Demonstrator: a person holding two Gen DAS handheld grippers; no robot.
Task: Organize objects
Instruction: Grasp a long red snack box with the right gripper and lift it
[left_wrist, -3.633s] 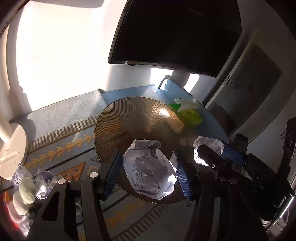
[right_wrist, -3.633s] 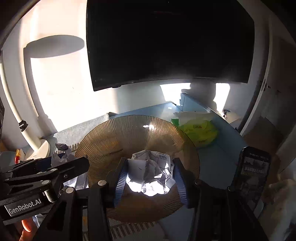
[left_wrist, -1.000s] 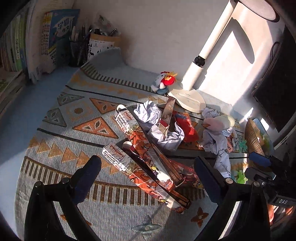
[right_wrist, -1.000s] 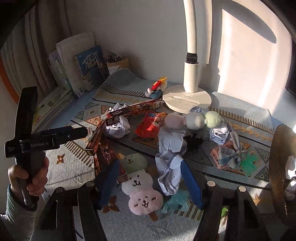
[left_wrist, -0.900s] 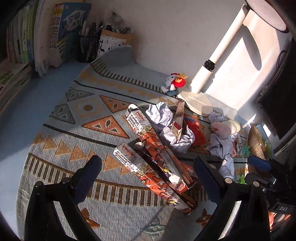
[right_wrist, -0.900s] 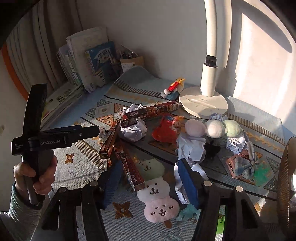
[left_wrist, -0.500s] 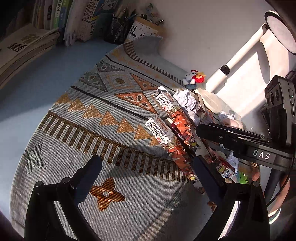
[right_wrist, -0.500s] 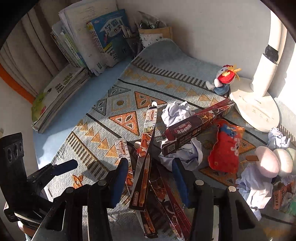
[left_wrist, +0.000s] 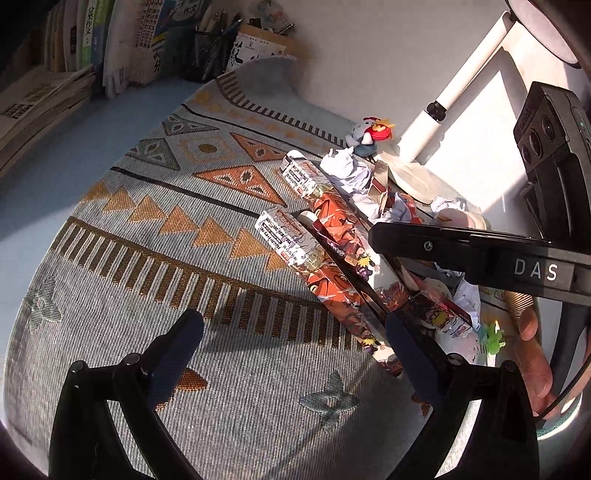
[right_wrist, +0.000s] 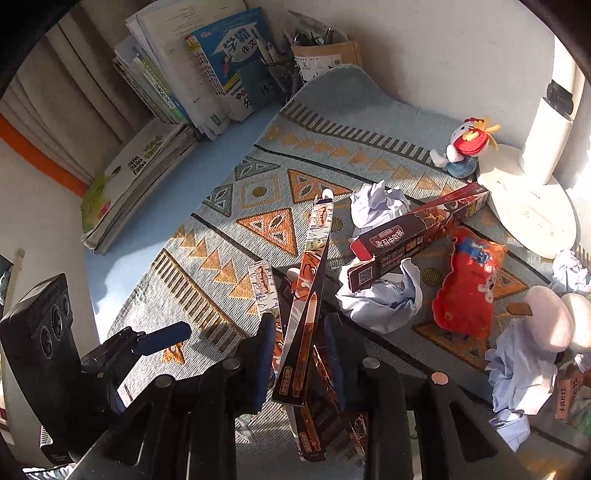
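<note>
Several long orange printed boxes (left_wrist: 325, 254) lie in a heap on the patterned mat (left_wrist: 147, 229). My right gripper (right_wrist: 299, 343) is nearly shut around one long orange box (right_wrist: 308, 288), whose near end stands between its blue pads. A dark red box (right_wrist: 413, 236) lies across crumpled paper (right_wrist: 384, 299) behind it. My left gripper (left_wrist: 291, 354) is wide open and empty above the mat, left of the heap. The right gripper's body (left_wrist: 480, 254) crosses the left wrist view.
A white lamp base (right_wrist: 532, 206), a small plush doll (right_wrist: 465, 147), a red plush (right_wrist: 469, 284) and more crumpled paper (right_wrist: 517, 369) lie to the right. Books (right_wrist: 207, 66) and a pen holder (right_wrist: 291, 74) stand at the back.
Both grippers moved from the wicker plate to the box heap. In the last half second my right gripper dropped lower and closed in around the long orange box.
</note>
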